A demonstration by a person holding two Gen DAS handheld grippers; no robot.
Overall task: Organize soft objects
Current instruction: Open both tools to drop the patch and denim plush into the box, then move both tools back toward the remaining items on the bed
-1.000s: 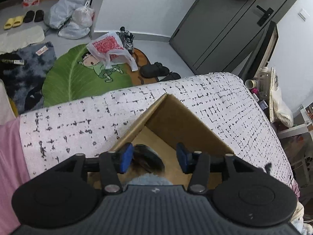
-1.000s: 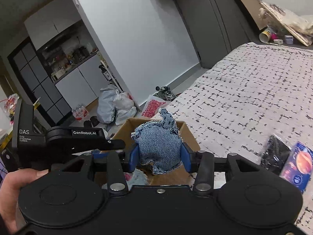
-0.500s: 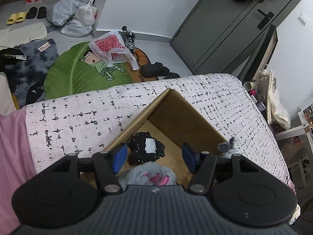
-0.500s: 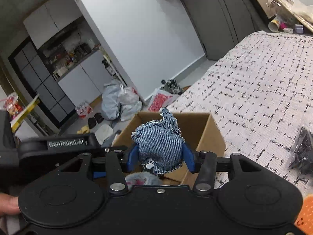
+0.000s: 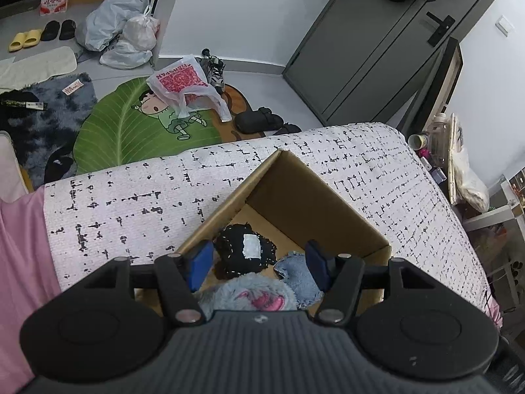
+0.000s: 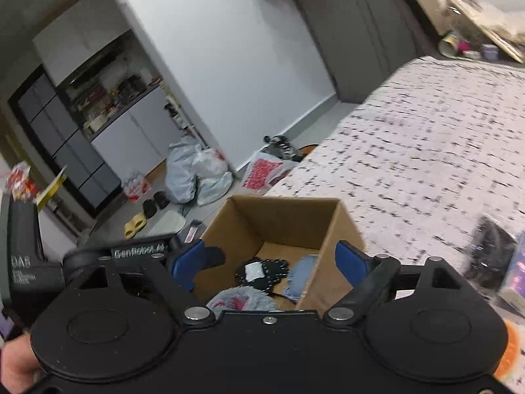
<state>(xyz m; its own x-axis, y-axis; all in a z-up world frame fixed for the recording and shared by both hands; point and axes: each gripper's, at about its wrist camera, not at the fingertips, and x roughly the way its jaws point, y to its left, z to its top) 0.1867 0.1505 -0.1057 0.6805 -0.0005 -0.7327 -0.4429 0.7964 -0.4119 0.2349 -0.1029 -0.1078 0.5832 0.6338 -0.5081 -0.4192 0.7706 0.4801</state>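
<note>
An open cardboard box [image 5: 328,197] sits on the bed. Inside lie a black knitted piece with a white label [image 5: 236,256], a blue denim piece [image 5: 297,275] and a fluffy grey-blue item with pink [image 5: 249,292]. My left gripper [image 5: 257,257] hovers open over the box with nothing between its pads. In the right wrist view, my right gripper [image 6: 269,257] is above the box [image 6: 288,220] and its jaws are opening, holding nothing. The denim piece [image 6: 302,272] rests below beside the black piece [image 6: 272,272] and the fluffy item [image 6: 242,298].
The bed has a white cover with black flecks [image 5: 131,203]. Dark packets [image 6: 489,252] and an orange object [image 6: 512,351] lie on it at the right. Beyond the bed edge are a green leaf rug [image 5: 131,124], plastic bags [image 5: 115,23] and shoes. A hand [image 6: 16,361] holds the left gripper.
The right gripper's jaws spread and the denim piece dropped from them into the box. The left gripper's jaws widened slightly and the black piece now lies in the box.
</note>
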